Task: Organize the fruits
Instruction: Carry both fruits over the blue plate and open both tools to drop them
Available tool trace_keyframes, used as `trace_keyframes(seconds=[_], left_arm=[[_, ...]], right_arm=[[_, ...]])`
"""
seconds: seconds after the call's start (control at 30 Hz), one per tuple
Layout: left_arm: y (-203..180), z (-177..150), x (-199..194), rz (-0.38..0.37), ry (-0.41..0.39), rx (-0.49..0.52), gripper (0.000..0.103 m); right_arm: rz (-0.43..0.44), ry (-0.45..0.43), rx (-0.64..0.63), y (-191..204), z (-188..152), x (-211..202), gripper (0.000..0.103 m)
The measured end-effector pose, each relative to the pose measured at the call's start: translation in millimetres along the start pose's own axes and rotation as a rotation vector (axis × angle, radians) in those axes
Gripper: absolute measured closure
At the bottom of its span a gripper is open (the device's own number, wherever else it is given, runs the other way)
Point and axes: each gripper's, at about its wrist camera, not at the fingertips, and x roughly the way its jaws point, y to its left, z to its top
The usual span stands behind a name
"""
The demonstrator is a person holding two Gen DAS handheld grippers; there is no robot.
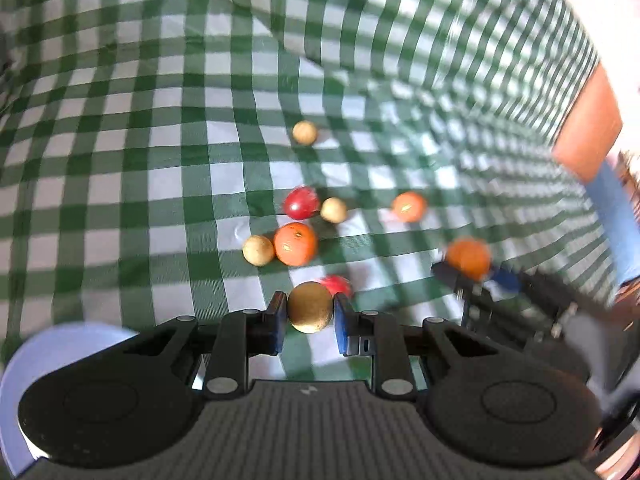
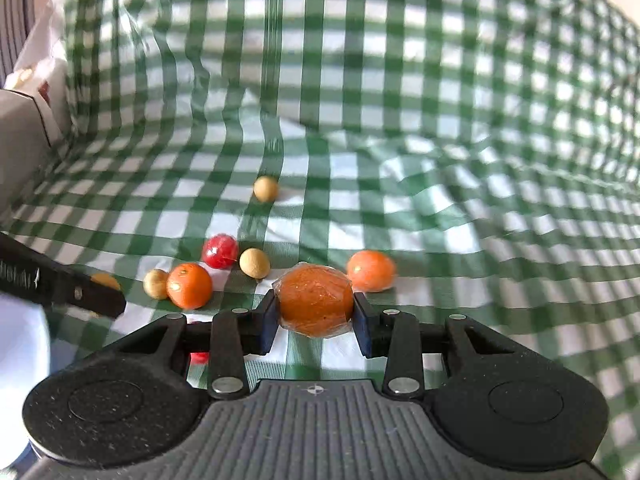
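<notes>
a home dining spot: wrinkled green gingham tablecloth [image 2: 400,184] with loose fruits [image 2: 189,285] on it.

A wrinkled green-and-white checked cloth [image 2: 400,184] covers the surface. The held orange fruit [image 2: 316,300] wears glossy clear film. The tan fruit [image 1: 310,307] looks matt, and the red fruit [image 2: 220,251] shiny.

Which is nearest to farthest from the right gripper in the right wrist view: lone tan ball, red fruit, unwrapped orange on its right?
From the right gripper, shut on the wrapped orange:
1. Unwrapped orange, just up and right of it.
2. Red fruit, up and left, in the cluster.
3. Lone tan ball, farthest up the checked cloth.
</notes>
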Motion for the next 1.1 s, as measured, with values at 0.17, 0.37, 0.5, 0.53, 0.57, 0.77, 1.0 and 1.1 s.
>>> trace_keyframes(seconds=[0.17,0.37,0.5,0.53,0.57,0.77,1.0,1.1], left_arm=[[9.9,-27.3,-51.6,0.056,-0.029,-0.050,0.076],[35.9,-60.4,-101.5,0.176,-0.072,-0.082,0.076],[64.8,-79.6,-123.2,0.230,-0.082,-0.105,0.076],[70.5,-83.5,-125.0,0.240,-0.080,-0.114,0.076],[78.2,-88.1,-127.1,0.251,-0.077,-0.123,0.076],[104.3,-103.5,-127.2,0.296,-0.054,-0.148,0.076],[118.3,-106.8,-109.4,0.324,-0.018,-0.156,0.076],[121.9,-107.0,-100.6,0.338,0.001,-0.151,0.076]], right_arm=[[0.060,0.003,0.033,18.4,-15.3,-62.9,0.063],[0.177,0.047,-0.003,74.7,-31.0,-99.1,0.063],[0.232,0.060,-0.072,125.4,-34.0,-102.1,0.063],[0.244,0.063,-0.088,136.1,-33.4,-105.0,0.063],[0.253,0.065,-0.104,145.0,-34.5,-105.8,0.063],[0.267,0.111,-0.174,188.6,-42.2,-101.9,0.063],[0.270,0.174,-0.235,212.4,-54.3,-85.9,0.063],[0.269,0.193,-0.249,216.4,-57.5,-76.4,0.063]])
